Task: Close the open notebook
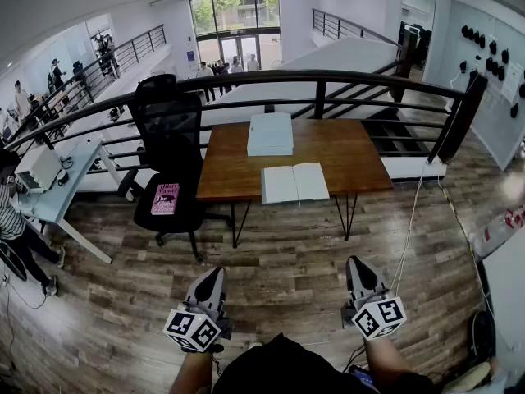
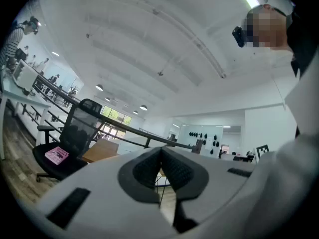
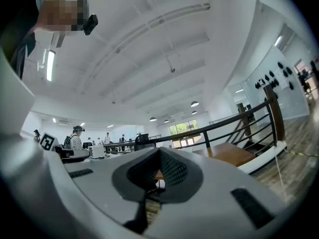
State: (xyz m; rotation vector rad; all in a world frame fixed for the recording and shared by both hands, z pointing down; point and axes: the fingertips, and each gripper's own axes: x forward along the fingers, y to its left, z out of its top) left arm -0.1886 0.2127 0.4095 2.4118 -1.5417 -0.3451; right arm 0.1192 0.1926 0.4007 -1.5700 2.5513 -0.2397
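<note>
Wooden table (image 1: 353, 150) carries two items — one open notebook (image 1: 294, 183) at its near edge, one closed white book (image 1: 270, 134) behind. Left gripper (image 1: 210, 274) and right gripper (image 1: 358, 263) sit well short of it — jaws together, empty.

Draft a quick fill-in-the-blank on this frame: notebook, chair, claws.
1. The notebook on the table lies ____.
2. The book on the seat of the chair has a ____ cover.
3. The left claw and right claw, both well short of the table, are ____ and hold nothing.

Missing words: open; pink; shut.
</note>
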